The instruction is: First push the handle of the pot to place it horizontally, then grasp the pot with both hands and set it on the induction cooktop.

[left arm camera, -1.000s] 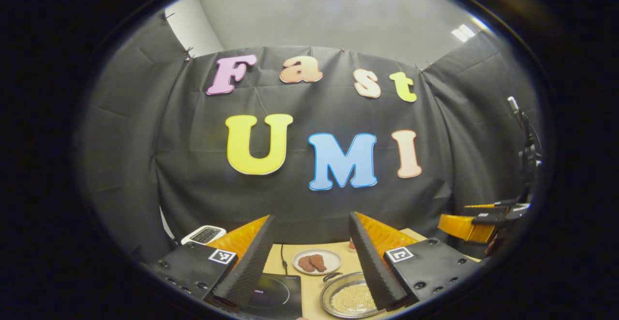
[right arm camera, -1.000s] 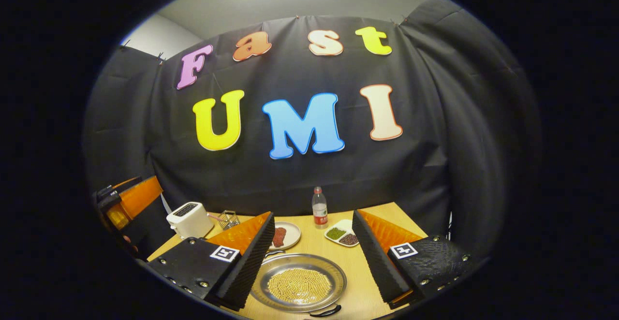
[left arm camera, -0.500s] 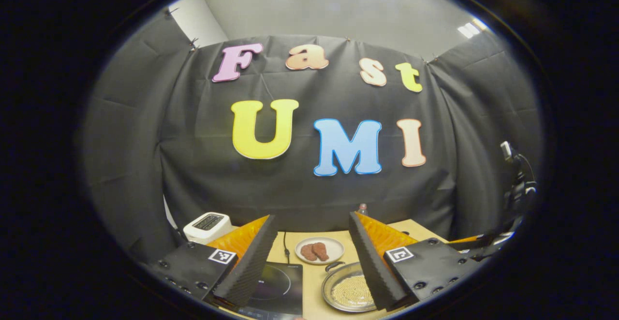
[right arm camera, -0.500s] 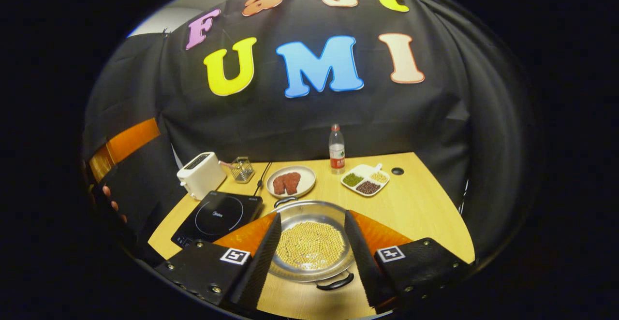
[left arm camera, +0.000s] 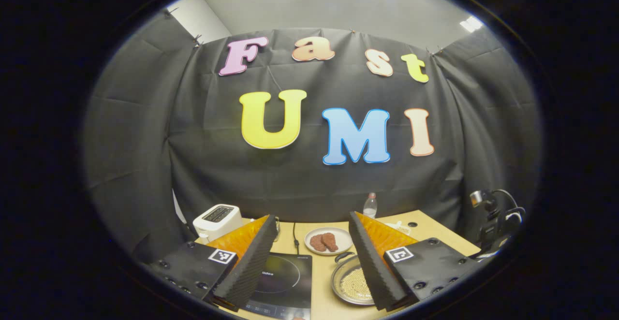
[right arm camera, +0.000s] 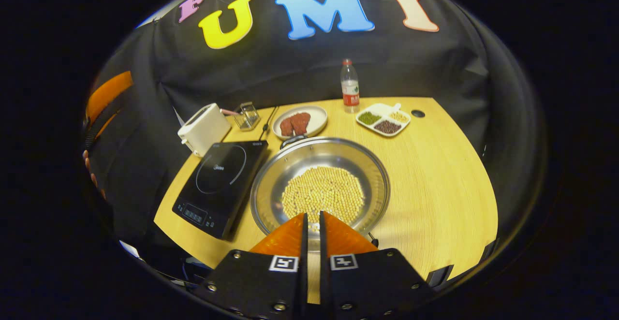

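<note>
Steel, round and shallow, the bean-filled pot (right arm camera: 320, 181) sat on the wooden table (right arm camera: 435, 175) just beside the black induction cooktop (right arm camera: 220, 180). Your right gripper (right arm camera: 312, 223) was pressed together over its near rim; your left gripper (left arm camera: 309, 257) was spread. It probably handled heavy and slippery, so take both black loop handles (right arm camera: 290, 139).

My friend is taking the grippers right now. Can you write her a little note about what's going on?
Right gripper: fingers nearly together, nothing visibly held, low at the near rim of the pot.
Left gripper: open, empty, up above the table.
The pot, full of small pale beans, sits on the table just right of the induction cooktop. Its far handle points toward the plate of meat; the near handle is mostly hidden behind the right gripper.
Done: nothing yet that shows.
Left: push the handle level, grip the pot with both grippers, set it on the cooktop.
</note>
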